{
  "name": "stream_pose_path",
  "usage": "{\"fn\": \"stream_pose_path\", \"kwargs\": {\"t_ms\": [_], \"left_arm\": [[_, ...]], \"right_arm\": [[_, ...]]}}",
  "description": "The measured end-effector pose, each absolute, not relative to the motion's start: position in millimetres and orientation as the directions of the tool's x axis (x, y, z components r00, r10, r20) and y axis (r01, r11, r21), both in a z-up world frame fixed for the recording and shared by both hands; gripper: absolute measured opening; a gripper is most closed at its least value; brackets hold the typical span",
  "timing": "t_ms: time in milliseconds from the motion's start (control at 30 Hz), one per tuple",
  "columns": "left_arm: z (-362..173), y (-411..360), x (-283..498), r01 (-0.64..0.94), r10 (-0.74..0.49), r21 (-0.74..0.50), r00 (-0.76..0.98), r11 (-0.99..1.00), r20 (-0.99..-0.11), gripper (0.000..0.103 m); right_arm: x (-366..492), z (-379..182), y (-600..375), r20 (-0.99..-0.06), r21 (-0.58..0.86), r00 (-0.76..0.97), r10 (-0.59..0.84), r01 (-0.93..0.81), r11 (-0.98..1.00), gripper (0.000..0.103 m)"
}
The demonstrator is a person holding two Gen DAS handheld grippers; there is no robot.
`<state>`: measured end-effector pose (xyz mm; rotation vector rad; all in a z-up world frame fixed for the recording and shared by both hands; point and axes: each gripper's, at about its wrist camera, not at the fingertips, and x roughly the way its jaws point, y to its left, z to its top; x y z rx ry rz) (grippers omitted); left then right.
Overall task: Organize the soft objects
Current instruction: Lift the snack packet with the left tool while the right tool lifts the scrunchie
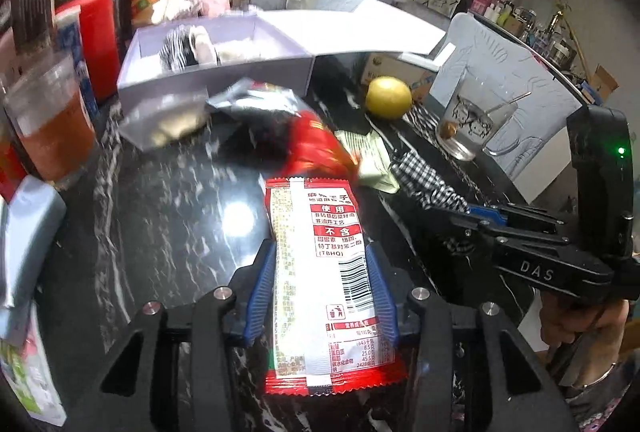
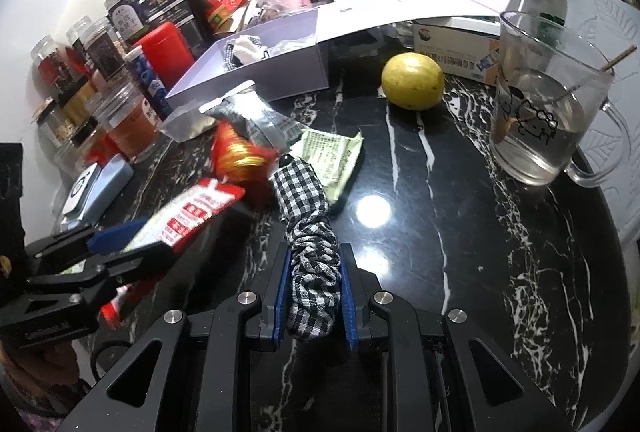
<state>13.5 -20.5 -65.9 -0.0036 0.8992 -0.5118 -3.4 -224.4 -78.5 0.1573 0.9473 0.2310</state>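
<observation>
L gripper (image 1: pixel 320 256) clamps snack packet (image 1: pixel 320 264); R gripper (image 2: pixel 314 264) clamps checkered scrunchie (image 2: pixel 308 232).

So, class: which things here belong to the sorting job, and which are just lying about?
Job: red-and-white snack packet in left gripper; checked scrunchie in right gripper; lilac box.
Lying about: lemon, glass mug, jars.
</observation>
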Motion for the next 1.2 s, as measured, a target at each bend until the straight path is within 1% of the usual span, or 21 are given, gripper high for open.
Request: {"fn": "stream_pose_path", "kwargs": {"t_ms": [67, 167, 300, 567, 800, 867, 1200], "left_arm": [[-67.6, -21.2, 13.5, 0.421, -0.404, -0.184, 0.525, 0.888, -0.749, 0.045], [-70.7, -16.6, 15.1, 0.411, -0.403, -0.192, 0.524, 0.891, -0.750, 0.045], [-62.7, -4.6, 16.5, 0.391, -0.402, -0.199, 0.554, 0.899, -0.729, 0.045], [-35.3, 11.3, 22.7, 0.356, -0.386, -0.189, 0.634, 0.915, -0.670, 0.045], [-18.4, 15.6, 28.4, 0.354, -0.396, -0.197, 0.676, 0.914, -0.622, 0.045], [-12.5, 16.5, 30.1, 0.365, -0.417, -0.215, 0.680, 0.906, -0.603, 0.045], [17.4, 13.5, 44.0, 0.377, -0.427, -0.205, 0.735, 0.903, -0.527, 0.045]], "right_arm": [[-1.7, -77.5, -222.3, -0.783, 0.228, 0.563, 0.263, -0.133, 0.964, 0.022], [-0.7, -77.3, -219.9, -0.783, 0.226, 0.565, 0.261, -0.132, 0.965, 0.022], [-0.4, -77.5, -218.3, -0.781, 0.235, 0.564, 0.269, -0.134, 0.963, 0.022], [4.7, -67.9, -206.1, -0.762, 0.242, 0.573, 0.302, -0.181, 0.953, 0.022], [9.7, -51.5, -194.1, -0.737, 0.243, 0.592, 0.328, -0.221, 0.945, 0.022], [11.6, -46.0, -190.7, -0.728, 0.244, 0.597, 0.337, -0.234, 0.941, 0.022], [27.7, -10.3, -181.8, -0.662, 0.259, 0.646, 0.381, -0.279, 0.925, 0.022]]}}
